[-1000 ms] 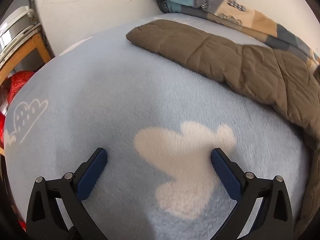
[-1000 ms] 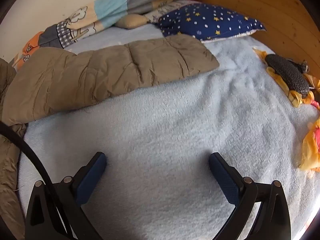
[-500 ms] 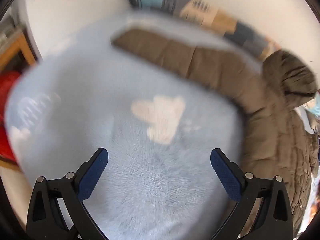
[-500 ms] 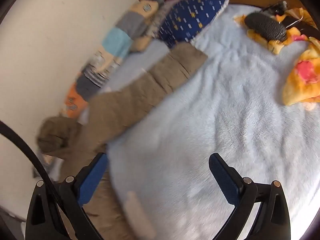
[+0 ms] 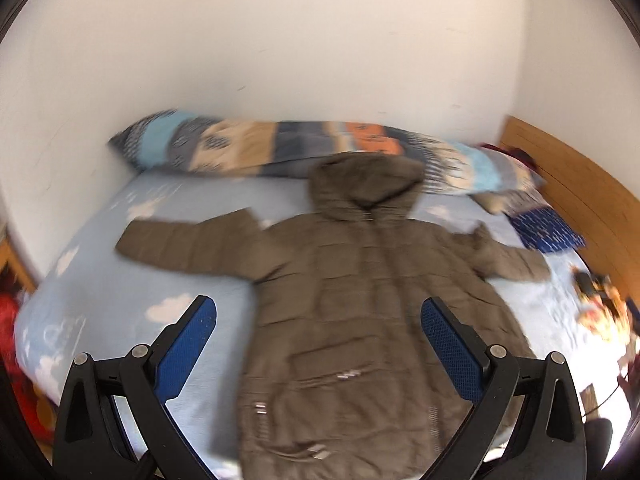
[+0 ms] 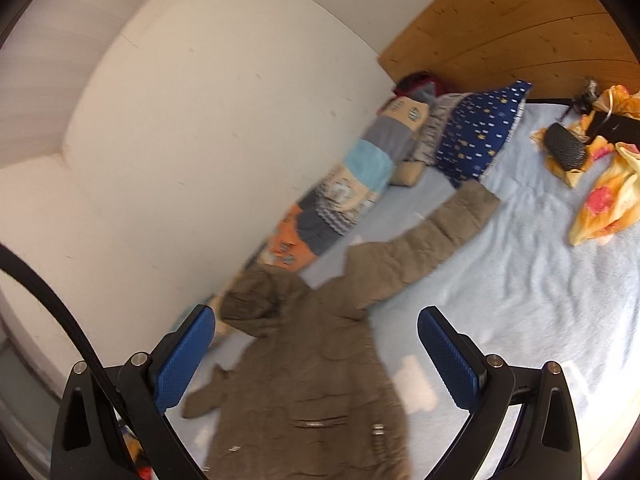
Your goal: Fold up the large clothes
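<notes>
A brown quilted hooded coat (image 5: 352,296) lies flat, front up, on the light blue cloud-print blanket (image 5: 100,280), both sleeves spread wide and the hood towards the wall. My left gripper (image 5: 316,340) hangs open high above the coat's body, holding nothing. In the right wrist view the same coat (image 6: 312,380) runs diagonally, one sleeve reaching towards the blue star pillow (image 6: 476,132). My right gripper (image 6: 316,348) is open and raised over the coat's shoulder, nothing between its fingers. Both views are motion-blurred.
A long patchwork bolster (image 5: 280,152) lies along the white wall behind the hood. A wooden headboard (image 6: 520,28) stands at the right. Yellow-orange cloth (image 6: 604,196) and a dark bumpy object (image 6: 564,146) lie on the blanket near the headboard. Red items (image 5: 16,320) sit beside the bed's left edge.
Both grippers have lifted and pulled well back from the blanket, still open. The views went from close on the sleeves to taking in the whole spread coat.
</notes>
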